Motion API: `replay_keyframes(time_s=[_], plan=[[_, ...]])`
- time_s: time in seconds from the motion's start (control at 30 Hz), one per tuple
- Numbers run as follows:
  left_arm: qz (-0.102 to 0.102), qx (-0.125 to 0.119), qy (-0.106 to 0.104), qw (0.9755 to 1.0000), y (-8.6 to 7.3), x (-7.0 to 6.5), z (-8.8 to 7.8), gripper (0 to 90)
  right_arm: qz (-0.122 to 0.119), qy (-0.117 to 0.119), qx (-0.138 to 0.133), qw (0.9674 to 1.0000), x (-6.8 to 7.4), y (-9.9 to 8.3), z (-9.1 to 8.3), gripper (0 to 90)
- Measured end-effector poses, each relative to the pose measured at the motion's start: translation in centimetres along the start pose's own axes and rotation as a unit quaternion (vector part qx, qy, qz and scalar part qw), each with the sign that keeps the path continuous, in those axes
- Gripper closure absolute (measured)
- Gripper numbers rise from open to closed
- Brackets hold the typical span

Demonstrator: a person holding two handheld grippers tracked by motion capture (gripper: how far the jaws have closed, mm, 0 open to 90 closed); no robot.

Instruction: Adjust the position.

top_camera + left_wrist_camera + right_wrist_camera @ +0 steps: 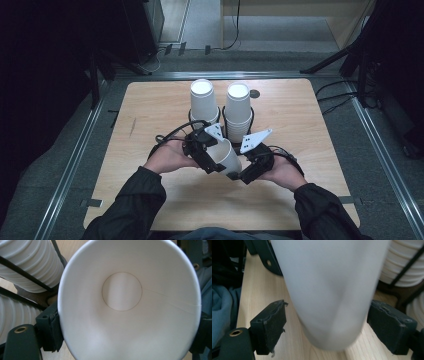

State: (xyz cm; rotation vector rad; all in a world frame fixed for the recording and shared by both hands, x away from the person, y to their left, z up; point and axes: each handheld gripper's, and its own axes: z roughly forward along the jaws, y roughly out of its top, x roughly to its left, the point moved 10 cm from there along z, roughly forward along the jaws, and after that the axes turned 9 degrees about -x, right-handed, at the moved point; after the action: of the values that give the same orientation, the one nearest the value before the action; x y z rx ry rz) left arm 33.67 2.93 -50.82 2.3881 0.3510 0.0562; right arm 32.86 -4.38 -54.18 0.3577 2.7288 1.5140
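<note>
Near the middle of the table (150, 107), in front of 2 wire holders (222, 116) each packed with a stack of white cups (203, 101), I have 1 paper cup (226, 156) lying tilted between both tongs. My left gripper (212, 161) clamps its rim, the mouth facing that camera, nothing inside. My right gripper (325, 327) straddles the cup's base, jaws spread, pads not pressing.
</note>
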Motion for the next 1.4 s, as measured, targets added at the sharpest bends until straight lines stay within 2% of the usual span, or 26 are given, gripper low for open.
replay_keyframes(time_s=[0.07,0.1,0.2,0.27,0.47,0.57,0.67,0.73,0.8,0.83,0.97,1.13,1.17,1.27,1.33,1.37,1.4], plan=[[0.0,-0.002,-0.003,1.0,0.1,-0.2,0.1,12.1,-0.002,-0.001,-0.003,1.0,0.1,0.1,0.1,16.9],[0.007,0.0,-0.004,1.0,0.2,-0.3,0.2,12.0,-0.005,-0.004,-0.004,1.0,0.2,0.3,0.4,17.0],[0.013,-0.003,-0.006,0.9999,0.3,-0.6,0.4,11.5,-0.002,-0.005,-0.002,1.0,0.2,0.2,0.5,18.3],[0.011,0.0,-0.004,0.9999,0.3,-0.6,0.5,11.3,0.004,0.0,-0.004,1.0,0.2,0.1,0.6,20.7],[0.013,-0.007,-0.011,0.9998,0.0,-0.5,0.5,8.9,-0.002,-0.004,0.001,1.0,0.3,0.1,0.6,21.9],[-0.003,-0.025,-0.006,0.9997,0.2,-0.3,0.5,0.0,0.001,-0.002,-0.002,1.0,0.2,0.1,0.5,21.9],[-0.017,-0.04,-0.005,0.999,0.3,0.1,0.1,0.0,0.01,-0.014,-0.01,0.9998,-0.3,0.2,0.0,21.9],[-0.016,-0.045,-0.002,0.9988,0.3,0.3,-0.1,0.0,0.016,-0.012,-0.016,0.9997,-0.3,0.2,-0.2,21.9],[-0.019,-0.061,-0.003,0.998,0.5,0.3,-0.5,0.0,0.025,-0.014,-0.03,0.9991,-0.6,0.5,-0.7,21.9],[-0.024,-0.069,-0.009,0.9973,0.5,0.4,-0.7,0.0,0.025,-0.018,-0.041,0.9987,-0.8,0.8,-1.1,21.9],[-0.032,-0.085,-0.005,0.9958,0.4,0.6,-1.1,0.0,0.027,-0.027,-0.054,0.9978,-1.1,1.1,-1.9,21.8],[-0.037,-0.099,-0.006,0.9944,0.2,0.7,-1.4,0.0,0.034,-0.03,-0.066,0.9968,-1.3,1.3,-2.7,21.7],[-0.041,-0.107,-0.004,0.9934,0.1,0.8,-1.5,0.0,0.032,-0.034,-0.078,0.9959,-1.3,1.6,-3.1,21.8],[-0.044,-0.108,0.001,0.9931,-0.2,0.9,-1.7,0.0,0.032,-0.039,-0.086,0.995,-1.4,1.8,-3.5,21.8],[-0.056,-0.117,0.005,0.9915,-0.4,1.1,-2.0,0.0,0.038,-0.042,-0.088,0.9945,-1.3,1.7,-3.8,21.8],[-0.064,-0.13,0.003,0.9895,-0.4,1.2,-2.1,0.0,0.038,-0.044,-0.087,0.9945,-1.3,1.6,-4.0,21.8],[-0.064,-0.13,0.003,0.9895,-0.4,1.2,-2.1,0.0,0.038,-0.044,-0.087,0.9945,-1.3,1.6,-4.0,21.8]])
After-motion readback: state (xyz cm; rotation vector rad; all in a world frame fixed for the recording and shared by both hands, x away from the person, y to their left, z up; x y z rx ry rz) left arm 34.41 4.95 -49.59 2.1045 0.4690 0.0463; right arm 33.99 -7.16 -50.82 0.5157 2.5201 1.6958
